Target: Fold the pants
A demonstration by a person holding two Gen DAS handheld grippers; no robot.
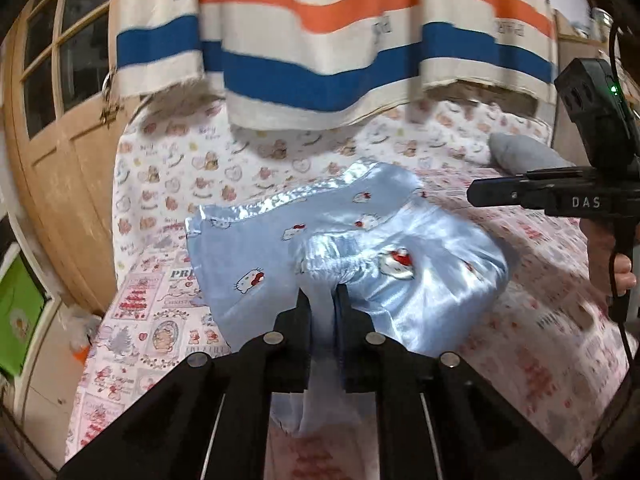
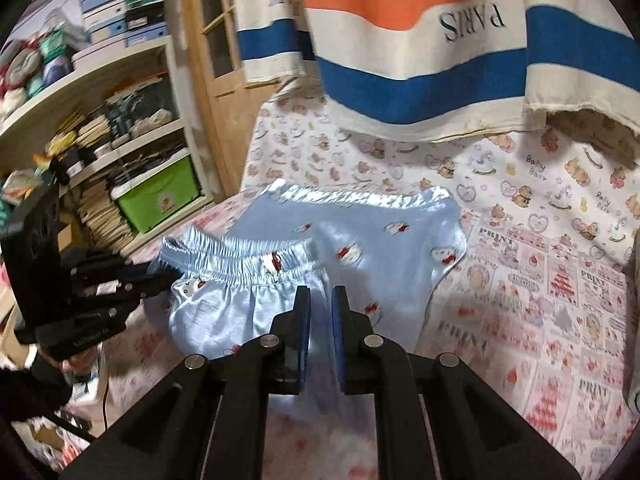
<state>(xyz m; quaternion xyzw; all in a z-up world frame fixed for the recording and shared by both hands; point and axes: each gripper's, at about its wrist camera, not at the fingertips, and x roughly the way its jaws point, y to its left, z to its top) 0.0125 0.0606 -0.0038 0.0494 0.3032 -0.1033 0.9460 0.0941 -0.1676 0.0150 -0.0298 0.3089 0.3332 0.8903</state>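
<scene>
Light blue satin pants (image 1: 276, 248) with a cat print lie on a patterned bed sheet (image 1: 160, 184). They also show in the right wrist view (image 2: 384, 240), with the gathered elastic waistband (image 2: 240, 260) lifted and doubled back over the legs. My left gripper (image 1: 322, 296) is shut on a fold of the pants near the waistband. My right gripper (image 2: 321, 296) is shut on the pants fabric at the waist end. The left gripper shows in the right wrist view (image 2: 160, 276) holding the waistband's left end. The right gripper's body shows at the right of the left wrist view (image 1: 520, 196).
A striped orange, blue and white cloth (image 1: 328, 32) hangs over the far side of the bed. A wooden door (image 1: 60, 152) stands at left. Shelves (image 2: 100, 128) with boxes and a green bin (image 2: 160, 196) stand left of the bed. A grey pillow (image 1: 520, 152) lies at right.
</scene>
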